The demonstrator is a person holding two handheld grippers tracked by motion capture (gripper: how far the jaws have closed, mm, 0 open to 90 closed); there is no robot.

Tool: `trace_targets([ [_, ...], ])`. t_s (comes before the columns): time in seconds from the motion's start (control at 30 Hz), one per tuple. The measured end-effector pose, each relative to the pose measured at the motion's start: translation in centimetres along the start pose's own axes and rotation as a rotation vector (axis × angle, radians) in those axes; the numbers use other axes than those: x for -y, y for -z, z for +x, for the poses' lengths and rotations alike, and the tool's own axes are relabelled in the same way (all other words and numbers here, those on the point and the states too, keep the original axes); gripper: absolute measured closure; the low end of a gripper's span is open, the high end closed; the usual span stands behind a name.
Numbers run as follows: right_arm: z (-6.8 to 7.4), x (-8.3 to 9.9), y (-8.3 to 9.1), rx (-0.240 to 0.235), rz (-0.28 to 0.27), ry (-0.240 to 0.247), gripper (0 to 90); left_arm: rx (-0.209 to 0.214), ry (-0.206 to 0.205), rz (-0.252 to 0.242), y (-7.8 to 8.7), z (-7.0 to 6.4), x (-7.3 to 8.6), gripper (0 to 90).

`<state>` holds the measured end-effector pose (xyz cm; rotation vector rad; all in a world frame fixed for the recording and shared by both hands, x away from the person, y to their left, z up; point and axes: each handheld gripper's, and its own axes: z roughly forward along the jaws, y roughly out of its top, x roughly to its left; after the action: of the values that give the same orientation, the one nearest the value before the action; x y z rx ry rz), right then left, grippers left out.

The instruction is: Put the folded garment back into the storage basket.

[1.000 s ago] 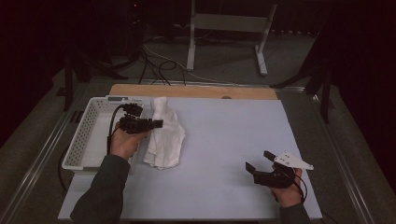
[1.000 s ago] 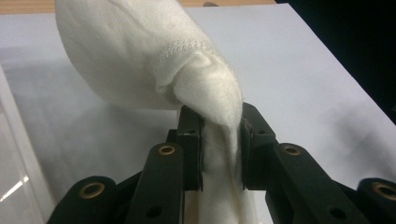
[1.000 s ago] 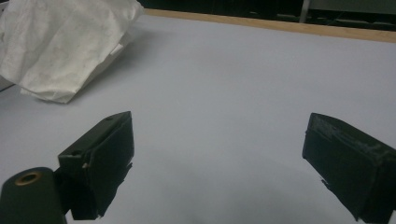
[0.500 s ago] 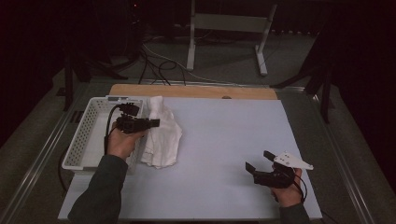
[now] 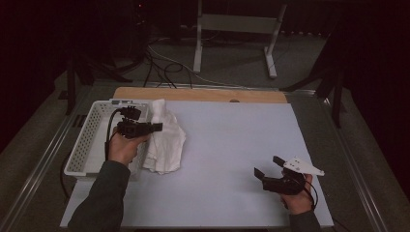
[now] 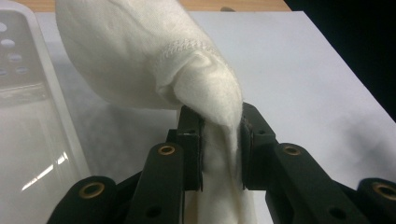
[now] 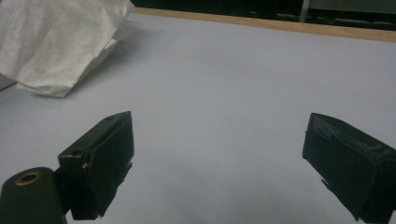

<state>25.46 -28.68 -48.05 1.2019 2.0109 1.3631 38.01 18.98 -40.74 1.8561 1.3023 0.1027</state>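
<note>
Currently the left gripper (image 5: 155, 127) sits at the left side of the table (image 5: 232, 145), held in the person's left hand (image 5: 124, 147), with its jaws clamped on a fold of the white cloth (image 5: 164, 137). Left gripper view: the two black jaws stand close together, and a pinched ridge of cloth (image 6: 205, 93) rises between them, with more fabric bunched above and running down behind the pads. Cloth lies crumpled on the white table cover, just beside the white plastic basket (image 5: 89, 145), its upper end draped against the basket's right rim. Basket wall with round holes shows at the left edge of the left gripper view (image 6: 18, 70). Left forearm in a dark sleeve (image 5: 104, 198) comes in from the bottom edge. Right gripper (image 5: 267, 166) rests low at the near right of the table, well apart from the cloth, held in the right hand (image 5: 297, 198); jaws wide apart, nothing between them. Right gripper view: bare table surface between the two jaws, cloth (image 7: 56, 42) far off at upper left. Wooden strip (image 5: 198, 94) runs along the far edge of the table.
</note>
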Motion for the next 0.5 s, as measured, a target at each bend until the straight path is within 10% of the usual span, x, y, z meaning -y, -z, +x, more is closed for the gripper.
trace_targets([
  [0.5, 0.08, 0.01, -0.13, -0.001, 0.003, -0.001, 9.1, -0.019, 0.039, -0.015, 0.91, 0.51, -0.11, 74.6],
])
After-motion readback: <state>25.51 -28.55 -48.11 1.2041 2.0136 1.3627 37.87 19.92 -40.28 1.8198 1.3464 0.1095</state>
